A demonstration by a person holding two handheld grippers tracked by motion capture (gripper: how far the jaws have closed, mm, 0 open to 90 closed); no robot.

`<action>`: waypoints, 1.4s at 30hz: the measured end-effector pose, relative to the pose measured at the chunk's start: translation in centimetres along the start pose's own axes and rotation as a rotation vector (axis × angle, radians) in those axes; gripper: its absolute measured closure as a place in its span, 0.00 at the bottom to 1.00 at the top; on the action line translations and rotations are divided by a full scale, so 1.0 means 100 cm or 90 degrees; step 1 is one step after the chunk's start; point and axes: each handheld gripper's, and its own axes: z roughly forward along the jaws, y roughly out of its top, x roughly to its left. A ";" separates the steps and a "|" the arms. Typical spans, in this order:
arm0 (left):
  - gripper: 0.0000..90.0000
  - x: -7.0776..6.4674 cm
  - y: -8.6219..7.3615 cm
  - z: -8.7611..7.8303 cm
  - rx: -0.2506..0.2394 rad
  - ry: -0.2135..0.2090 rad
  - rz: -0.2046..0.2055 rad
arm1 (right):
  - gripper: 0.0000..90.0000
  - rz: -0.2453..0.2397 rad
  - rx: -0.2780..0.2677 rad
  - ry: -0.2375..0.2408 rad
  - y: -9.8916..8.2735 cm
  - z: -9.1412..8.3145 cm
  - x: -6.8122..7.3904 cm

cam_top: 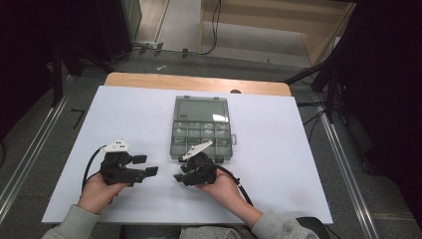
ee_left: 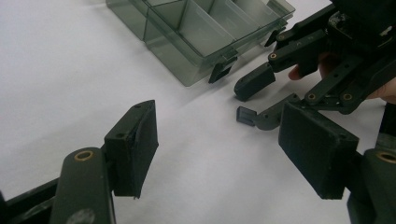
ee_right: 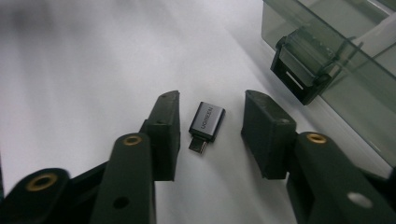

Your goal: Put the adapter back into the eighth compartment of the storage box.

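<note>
A small grey USB adapter (ee_right: 207, 123) with printed lettering lies flat on the white table top (cam_top: 278, 164). It sits between the jaws of my right gripper (ee_right: 212, 112), with a gap showing on each side, so the pads do not touch it. That gripper (cam_top: 180, 173) rests just in front of a smoky clear compartment box (cam_top: 201, 128), near its front latch (ee_right: 303, 65). My left gripper (cam_top: 147, 165) is further left, open, with only bare table between its pads (ee_left: 219, 140). It faces the right gripper (ee_left: 243, 101) and the box (ee_left: 201, 32).
The box lid lies open toward the far side, and small items sit in its compartments. A wooden strip (cam_top: 199, 82) edges the table's far side. Cables trail from both grippers toward the person's sleeves at the near edge.
</note>
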 end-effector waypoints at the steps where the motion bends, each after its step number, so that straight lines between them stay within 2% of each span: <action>1: 0.32 0.000 0.000 0.000 0.000 -0.001 0.000 | 0.63 -0.001 -0.001 -0.005 0.000 0.000 0.001; 6: 0.32 0.000 0.000 0.000 0.001 0.000 0.001 | 0.72 -0.021 -0.008 -0.033 -0.001 0.002 0.007; 12: 0.32 0.001 0.000 0.000 -0.003 0.002 0.000 | 0.82 -0.041 -0.010 -0.048 -0.002 0.003 0.009; 14: 0.32 0.001 0.000 0.000 -0.004 0.002 -0.001 | 0.82 -0.034 -0.011 -0.043 -0.002 0.003 0.007; 17: 0.32 0.001 0.000 0.000 0.001 0.002 0.003 | 0.82 -0.040 -0.009 -0.042 -0.002 0.003 0.007; 28: 0.32 0.001 0.001 0.001 -0.001 -0.001 -0.001 | 0.82 -0.015 0.000 -0.002 0.000 0.000 0.001; 42: 0.32 0.000 0.003 0.003 0.000 -0.008 0.003 | 0.82 0.008 -0.022 0.024 0.002 -0.018 -0.009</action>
